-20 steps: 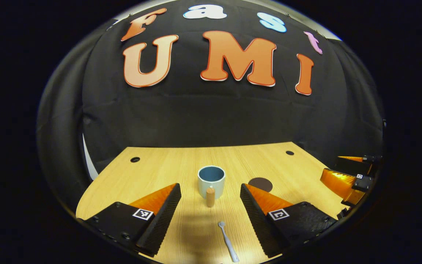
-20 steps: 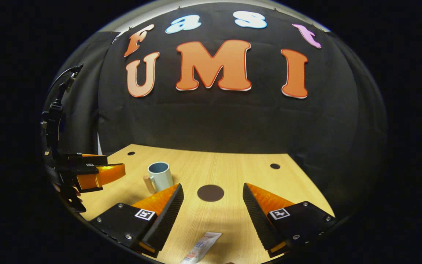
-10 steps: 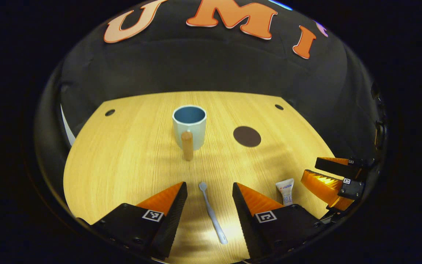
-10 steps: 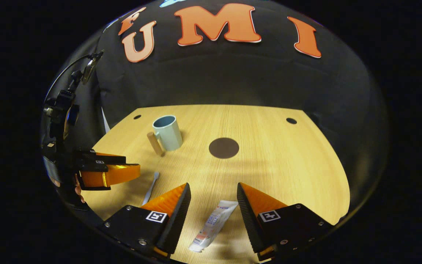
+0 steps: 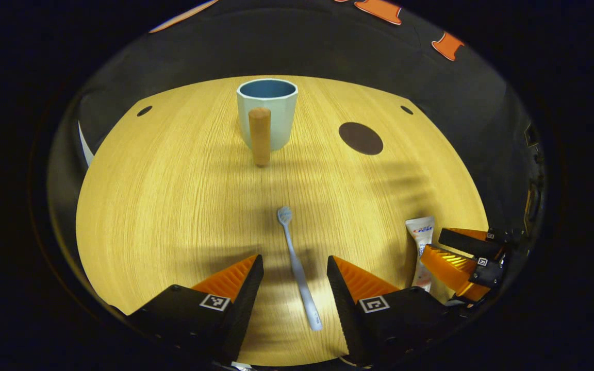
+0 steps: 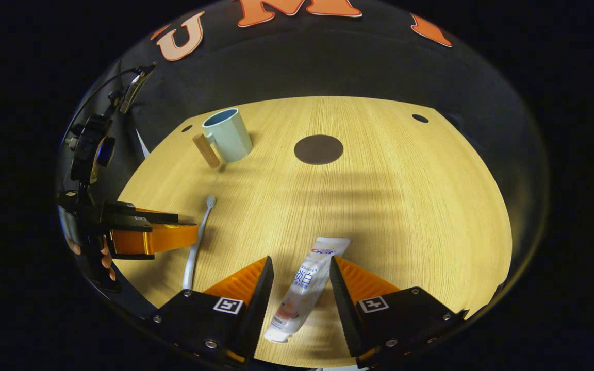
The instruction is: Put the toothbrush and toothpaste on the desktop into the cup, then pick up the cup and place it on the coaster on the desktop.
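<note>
Two hand-held grippers hang low over a pale wooden counter [image 5: 173, 206], each lined up on one of the things to be picked. In the left gripper view, the left gripper [image 5: 293, 281] has its fingers spread wide with the toothbrush [image 5: 298, 268] lying flat on the counter between them, the handle running back toward 6 o'clock and the bristle head pointing to 12 o'clock; neither finger touches it. Farther off at 12 o'clock stands the cup [image 5: 267, 113], upright and empty, its wooden handle turned toward the camera, and at about 1 o'clock from the toothbrush lies the dark round coaster [image 5: 361, 138], well apart from the cup. In the right gripper view, the right gripper [image 6: 299, 288] is likewise open, its fingers straddling the toothpaste [image 6: 304, 286], a white tube lying flat with its cap end near 6 o'clock and its flat end tilted toward 1 o'clock; the fingers are just beside the tube, and whether they touch it yet cannot be told. From this view the cup [image 6: 227, 135] sits at about 11 o'clock and the coaster [image 6: 318, 149] at 12 o'clock. The step in hand appears to be the first one, the grasp: both things lie on the counter and nothing is in the cup. The next move likely calls for closing each pair of fingers squarely on the thin toothbrush handle and the soft tube, low enough to catch them against the counter, then lifting and carrying them toward the cup's mouth.
</note>
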The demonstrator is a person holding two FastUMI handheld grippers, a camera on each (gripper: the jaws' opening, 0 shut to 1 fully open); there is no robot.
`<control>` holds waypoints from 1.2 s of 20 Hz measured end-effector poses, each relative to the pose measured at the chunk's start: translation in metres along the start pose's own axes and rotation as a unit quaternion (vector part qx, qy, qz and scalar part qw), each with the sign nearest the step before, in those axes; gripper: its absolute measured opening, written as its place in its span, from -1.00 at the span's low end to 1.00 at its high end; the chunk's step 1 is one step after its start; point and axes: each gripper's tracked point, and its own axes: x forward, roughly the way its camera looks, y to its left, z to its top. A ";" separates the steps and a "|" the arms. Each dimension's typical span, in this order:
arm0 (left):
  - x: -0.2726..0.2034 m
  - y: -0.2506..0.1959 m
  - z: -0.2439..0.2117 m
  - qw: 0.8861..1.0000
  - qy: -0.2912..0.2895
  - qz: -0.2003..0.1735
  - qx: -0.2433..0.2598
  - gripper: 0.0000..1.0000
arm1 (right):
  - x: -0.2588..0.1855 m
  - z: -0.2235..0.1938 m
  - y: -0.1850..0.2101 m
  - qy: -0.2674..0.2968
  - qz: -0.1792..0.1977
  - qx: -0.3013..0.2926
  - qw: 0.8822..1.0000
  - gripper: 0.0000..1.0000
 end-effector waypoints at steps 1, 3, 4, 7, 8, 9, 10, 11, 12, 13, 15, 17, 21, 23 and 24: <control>0.004 0.007 -0.002 1.000 0.015 0.003 -0.007 0.51 | 0.002 -0.002 0.000 0.002 0.000 -0.001 1.000 0.32; 0.009 0.015 -0.004 0.999 0.044 0.010 -0.021 0.07 | 0.006 -0.007 0.001 0.008 0.002 -0.001 1.000 0.43; 0.011 0.019 0.006 0.999 0.032 0.017 -0.019 0.08 | 0.009 -0.014 0.001 0.015 0.003 0.001 1.000 0.31; 0.011 0.037 0.027 0.998 0.036 0.045 -0.011 0.10 | 0.018 -0.027 -0.001 0.035 0.002 0.007 0.999 0.31; 0.009 0.044 0.036 0.998 0.029 0.056 -0.005 0.09 | 0.019 -0.026 -0.005 0.035 0.002 0.006 0.999 0.30; 0.009 0.051 0.038 0.998 0.032 0.060 -0.002 -0.12 | 0.017 -0.024 -0.006 0.030 0.004 0.005 1.000 0.30; 0.006 0.060 0.047 0.997 0.028 0.066 -0.008 -0.33 | 0.019 -0.026 -0.004 0.032 0.007 0.006 0.999 0.28; 0.009 0.067 0.054 0.997 0.027 0.069 -0.012 -0.48 | 0.019 -0.023 -0.005 0.027 0.008 0.003 1.000 0.29; 0.008 0.073 0.064 0.997 0.025 0.066 -0.015 -0.53 | 0.020 -0.024 -0.005 0.026 0.014 -0.001 1.000 0.25; 0.010 0.081 0.073 0.997 0.024 0.067 -0.020 -0.65 | 0.018 -0.023 -0.005 0.024 0.024 -0.003 0.999 0.19; -0.001 0.085 0.099 0.998 0.023 0.060 -0.021 -0.75 | 0.017 -0.021 -0.002 0.021 0.038 -0.005 0.999 -0.02; -0.013 0.086 0.109 0.998 0.019 0.052 -0.024 -0.80 | 0.012 -0.013 0.006 0.005 0.056 -0.006 0.998 -0.17; -0.039 0.132 0.113 0.999 0.008 0.032 -0.033 -0.92 | 0.008 -0.006 0.006 -0.010 0.066 0.011 0.998 -0.68; -0.010 0.105 0.075 0.999 0.002 0.025 -0.034 -0.92 | 0.009 -0.006 0.008 -0.013 0.073 0.003 0.997 -0.77; -0.014 0.111 0.079 0.999 0.000 0.023 -0.034 -0.92 | 0.009 -0.005 0.007 -0.015 0.072 -0.001 0.997 -0.80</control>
